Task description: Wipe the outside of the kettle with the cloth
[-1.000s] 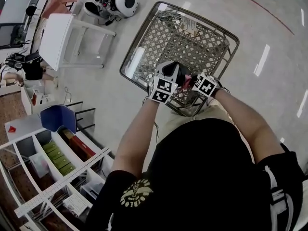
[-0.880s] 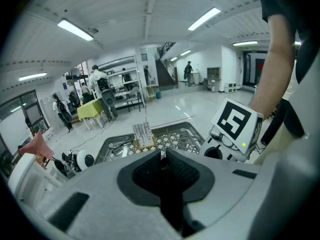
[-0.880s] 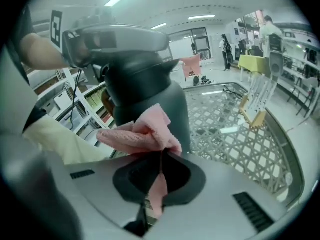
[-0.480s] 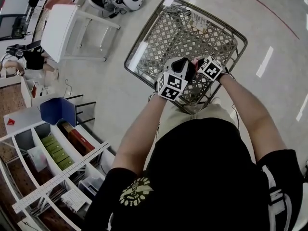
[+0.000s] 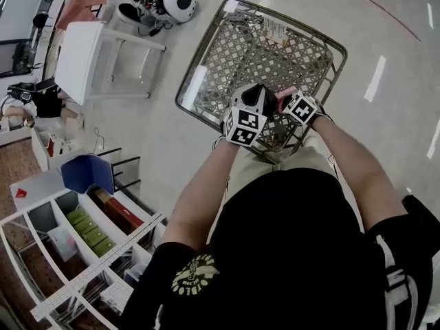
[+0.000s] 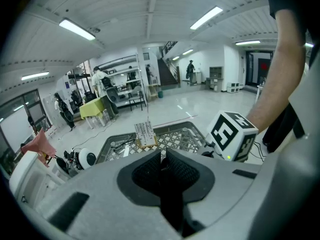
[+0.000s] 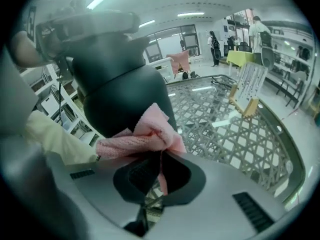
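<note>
A dark kettle (image 5: 256, 99) hangs over a wire cart (image 5: 184, 88). My left gripper (image 5: 251, 110) is at its top with jaws closed; the grip is mostly hidden, and in the left gripper view (image 6: 161, 159) the pads meet tightly with no kettle showing. My right gripper (image 5: 290, 99) is shut on a bunched pink cloth (image 5: 286, 91). In the right gripper view the cloth (image 7: 145, 134) sticks out of the right gripper (image 7: 161, 153) and presses on the lower side of the kettle (image 7: 120, 84).
The cart's mesh floor (image 7: 235, 134) lies below, with a cardboard-backed item (image 5: 275, 29) at its far end. A white table (image 5: 82, 53), a round white device (image 5: 180, 0), a blue chair (image 5: 86, 170) and open shelves (image 5: 82, 232) stand to the left.
My right gripper has slid a little down and across the kettle's side with the cloth. The left gripper and the kettle have stayed in place.
</note>
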Demonstrator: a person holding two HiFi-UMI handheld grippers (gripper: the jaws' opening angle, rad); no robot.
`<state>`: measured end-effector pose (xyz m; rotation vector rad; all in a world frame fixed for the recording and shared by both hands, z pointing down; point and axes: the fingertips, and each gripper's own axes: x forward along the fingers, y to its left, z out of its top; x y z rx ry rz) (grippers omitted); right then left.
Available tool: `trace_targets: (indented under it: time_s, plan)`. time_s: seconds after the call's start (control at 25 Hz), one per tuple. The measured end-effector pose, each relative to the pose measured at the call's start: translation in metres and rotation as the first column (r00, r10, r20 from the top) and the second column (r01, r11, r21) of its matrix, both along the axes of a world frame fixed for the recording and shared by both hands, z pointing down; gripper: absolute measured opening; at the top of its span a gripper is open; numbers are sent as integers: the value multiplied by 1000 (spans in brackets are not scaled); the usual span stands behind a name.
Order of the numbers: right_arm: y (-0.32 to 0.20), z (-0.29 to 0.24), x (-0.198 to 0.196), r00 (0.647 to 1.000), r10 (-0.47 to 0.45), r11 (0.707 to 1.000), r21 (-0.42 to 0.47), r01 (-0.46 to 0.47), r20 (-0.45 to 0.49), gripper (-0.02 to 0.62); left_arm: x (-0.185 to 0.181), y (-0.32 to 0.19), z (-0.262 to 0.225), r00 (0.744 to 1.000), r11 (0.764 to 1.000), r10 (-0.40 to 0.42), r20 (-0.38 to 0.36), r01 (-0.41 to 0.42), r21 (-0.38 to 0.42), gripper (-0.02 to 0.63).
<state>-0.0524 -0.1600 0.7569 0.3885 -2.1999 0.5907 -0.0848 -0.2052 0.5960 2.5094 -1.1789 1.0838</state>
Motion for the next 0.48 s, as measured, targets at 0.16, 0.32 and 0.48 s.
trace_targets:
  time_s: [0.16,0.32,0.48]
  plan:
    - [32,4,-7,1000,-22,999,-37,22,11,15,-2,-5,1,1000,1000,-29,10,29,3,11]
    - [66,-2,-29,996,-61,995,-80,65,60,15,0,-2,2,1000,1000,-27,9,27,3,11]
    - [84,-11,-52,991,-34,988,-142,52,126,15,1,-3,0,1000,1000,-26,7,26,2,11]
